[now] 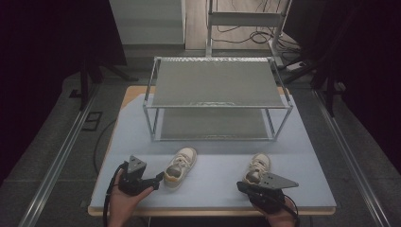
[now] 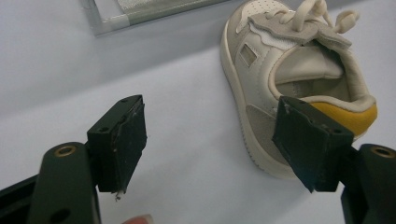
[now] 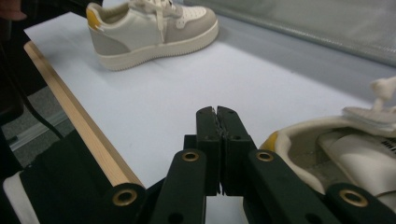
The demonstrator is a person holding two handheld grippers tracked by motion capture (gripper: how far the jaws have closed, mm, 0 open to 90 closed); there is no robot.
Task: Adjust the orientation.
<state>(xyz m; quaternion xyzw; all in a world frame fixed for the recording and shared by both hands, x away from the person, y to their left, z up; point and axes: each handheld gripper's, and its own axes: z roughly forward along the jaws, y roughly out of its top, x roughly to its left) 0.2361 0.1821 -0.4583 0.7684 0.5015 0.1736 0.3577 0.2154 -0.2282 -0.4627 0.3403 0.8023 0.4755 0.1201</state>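
Two small cream and grey shoes with yellow heel tabs stand on the pale blue table top point(image 1: 213, 156). The left shoe point(image 1: 180, 166) point(image 2: 280, 60) point(image 3: 149, 28) points toward the rack. My left gripper point(image 1: 158, 178) point(image 2: 212, 140) is open just behind its heel; the heel lies past the right-hand jaw in the left gripper view, not between the two. The right shoe point(image 1: 257, 168) point(image 3: 336, 154) sits just beyond my right gripper point(image 1: 240, 186) point(image 3: 217, 112), which points leftward along the table and is shut with nothing in it.
A two-tier metal shoe rack point(image 1: 217, 97) with bare mesh shelves stands at the back of the table; its lower rail point(image 2: 140, 16) is visible in the left gripper view. The wooden front edge point(image 3: 79, 126) of the table lies close to the right gripper. Cables trail over the floor behind.
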